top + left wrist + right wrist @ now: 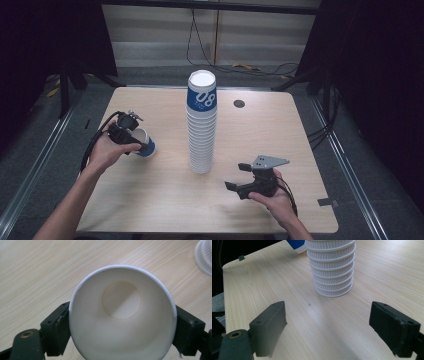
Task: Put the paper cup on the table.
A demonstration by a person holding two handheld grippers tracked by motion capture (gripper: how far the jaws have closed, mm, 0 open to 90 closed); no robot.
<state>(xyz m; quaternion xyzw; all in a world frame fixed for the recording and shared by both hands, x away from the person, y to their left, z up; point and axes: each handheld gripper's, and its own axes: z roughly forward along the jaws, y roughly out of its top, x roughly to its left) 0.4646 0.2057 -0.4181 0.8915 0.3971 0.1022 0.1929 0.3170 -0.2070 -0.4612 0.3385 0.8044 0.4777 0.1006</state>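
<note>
A tall stack of white ribbed paper cups (pixel 202 135), the top one banded blue with "08", stands mid-table; its base is also in the right gripper view (pixel 332 272). To its left, a single blue-and-white cup (pixel 148 147) lies tilted in my left gripper (pixel 136 142). The left gripper view looks into that cup's mouth (pixel 122 315), with my left gripper (pixel 122 333) shut on its wall from both sides. My right gripper (pixel 236 176) is near the front right of the stack, open, with bare table between its jaws (pixel 332 327).
The wooden table (pixel 150 200) has a round cable hole (pixel 239 103) at the back right of the stack. Dark floor, rails and cables surround it. A piece of tape (pixel 326 202) sits at the right front edge.
</note>
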